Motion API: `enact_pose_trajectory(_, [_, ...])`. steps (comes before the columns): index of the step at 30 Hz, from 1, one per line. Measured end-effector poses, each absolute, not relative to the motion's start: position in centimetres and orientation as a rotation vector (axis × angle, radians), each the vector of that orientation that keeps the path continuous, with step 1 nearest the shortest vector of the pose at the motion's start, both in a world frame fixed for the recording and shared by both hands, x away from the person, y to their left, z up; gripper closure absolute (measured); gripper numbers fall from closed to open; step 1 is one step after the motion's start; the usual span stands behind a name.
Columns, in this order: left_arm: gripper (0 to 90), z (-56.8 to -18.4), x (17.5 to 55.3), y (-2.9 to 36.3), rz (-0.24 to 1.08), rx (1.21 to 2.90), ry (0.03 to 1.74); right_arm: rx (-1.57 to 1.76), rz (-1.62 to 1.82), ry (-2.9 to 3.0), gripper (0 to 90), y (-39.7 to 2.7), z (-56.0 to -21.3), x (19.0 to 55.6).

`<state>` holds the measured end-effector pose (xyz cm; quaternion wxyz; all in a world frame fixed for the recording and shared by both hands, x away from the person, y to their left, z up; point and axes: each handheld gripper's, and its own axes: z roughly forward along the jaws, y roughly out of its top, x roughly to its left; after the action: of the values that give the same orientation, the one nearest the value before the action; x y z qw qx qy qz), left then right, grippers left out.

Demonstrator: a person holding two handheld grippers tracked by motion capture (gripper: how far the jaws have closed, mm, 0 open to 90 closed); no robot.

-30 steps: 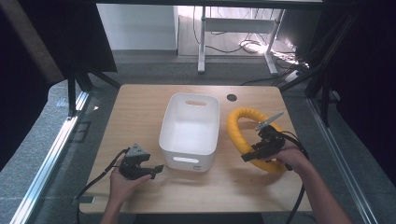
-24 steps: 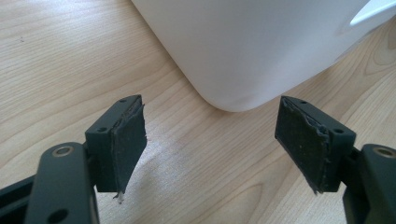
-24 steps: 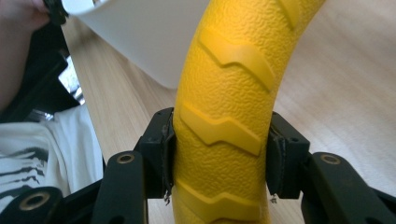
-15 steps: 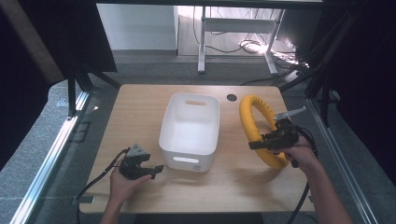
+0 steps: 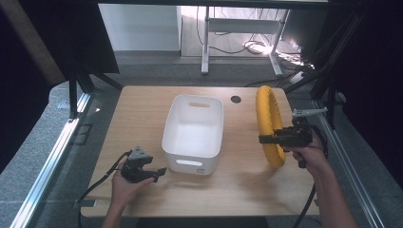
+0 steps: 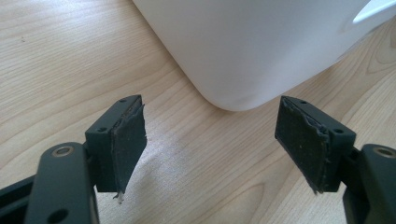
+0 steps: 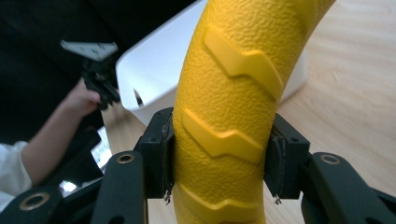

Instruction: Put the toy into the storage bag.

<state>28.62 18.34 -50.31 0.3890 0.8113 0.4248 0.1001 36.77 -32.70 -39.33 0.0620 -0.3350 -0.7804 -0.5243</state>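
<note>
Wooden tabletop (image 5: 142, 114) under me, white bin (image 5: 193, 130) at centre. At three o'clock of the bin my right gripper (image 5: 266, 138) is clamped across the yellow ring (image 5: 267, 121), which stands on edge on the table. My left gripper (image 5: 159, 174) idles at seven o'clock, jaws wide apart and holding nothing. I judge this the carry step; next I must lift the ring over the rim toward nine o'clock.

The table's middle is blocked by the white bin (image 5: 193, 133); bare table (image 5: 138, 109) is left open on its left side.
</note>
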Motion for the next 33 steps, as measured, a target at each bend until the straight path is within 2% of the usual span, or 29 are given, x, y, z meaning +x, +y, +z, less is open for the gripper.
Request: enact_pose_trajectory(33, [24.9, -50.3, 28.6, 18.4, 0.259, 2.068, 1.076, -0.93, -1.839, -2.28, 50.4, -31.3, -36.6, 36.5])
